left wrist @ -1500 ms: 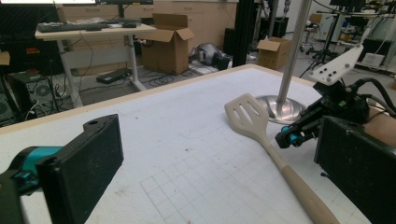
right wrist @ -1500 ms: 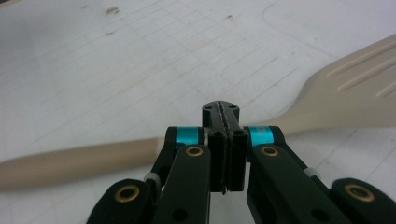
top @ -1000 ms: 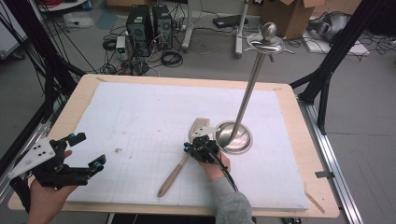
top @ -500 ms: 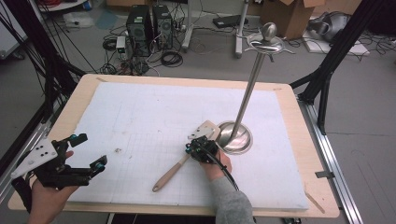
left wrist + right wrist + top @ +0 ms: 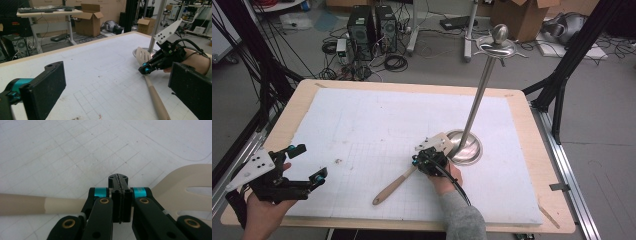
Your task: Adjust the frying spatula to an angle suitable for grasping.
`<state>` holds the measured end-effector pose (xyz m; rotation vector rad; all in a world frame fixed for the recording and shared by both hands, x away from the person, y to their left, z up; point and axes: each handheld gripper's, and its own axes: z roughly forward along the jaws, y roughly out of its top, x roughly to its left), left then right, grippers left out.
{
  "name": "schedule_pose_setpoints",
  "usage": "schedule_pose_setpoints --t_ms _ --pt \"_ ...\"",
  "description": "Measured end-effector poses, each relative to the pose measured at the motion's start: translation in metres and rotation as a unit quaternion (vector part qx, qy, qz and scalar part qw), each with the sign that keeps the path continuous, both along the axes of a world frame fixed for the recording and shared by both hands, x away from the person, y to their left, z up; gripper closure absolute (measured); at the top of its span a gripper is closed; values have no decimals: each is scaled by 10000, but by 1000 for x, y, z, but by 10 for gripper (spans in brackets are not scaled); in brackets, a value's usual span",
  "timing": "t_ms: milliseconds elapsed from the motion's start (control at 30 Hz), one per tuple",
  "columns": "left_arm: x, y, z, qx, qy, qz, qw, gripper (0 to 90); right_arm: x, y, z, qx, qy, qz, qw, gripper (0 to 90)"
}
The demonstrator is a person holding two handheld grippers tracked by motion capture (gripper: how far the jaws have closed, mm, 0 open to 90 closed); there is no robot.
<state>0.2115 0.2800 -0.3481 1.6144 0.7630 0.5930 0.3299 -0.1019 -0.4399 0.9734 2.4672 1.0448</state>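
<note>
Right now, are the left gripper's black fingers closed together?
No, the left gripper has its black fingers standing wide apart over the white gridded mat.

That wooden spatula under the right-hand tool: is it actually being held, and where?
The right gripper has its jaws pressed together over the spatula at the neck, where handle meets slotted blade. Whether they pinch it or only press on it cannot be told.

Spatula (image 5: 175, 192) neck hidden behind right gripper (image 5: 119, 185).

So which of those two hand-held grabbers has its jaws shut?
The right gripper, beside the metal stand: its jaws are pressed together over the spatula. The left gripper, near the table's left edge, has its jaws wide apart.
</note>
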Motion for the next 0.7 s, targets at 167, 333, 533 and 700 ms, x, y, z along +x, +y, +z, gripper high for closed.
schedule_pose_setpoints --t_ms 167,333,533,700 --pt "0 0 -1 -8 10 11 10000 17 -3 -2 0 18 41 1 10000 900" --pt "0 0 -1 -9 3 12 10000 17 -6 -4 0 36 38 12 10000 900" --pt "0 0 0 5 -2 11 10000 17 -12 -7 -1 96 47 17 9999 900" --pt "0 -1 -1 0 4 5 10000 17 -18 -10 -1 136 21 20 9999 900"
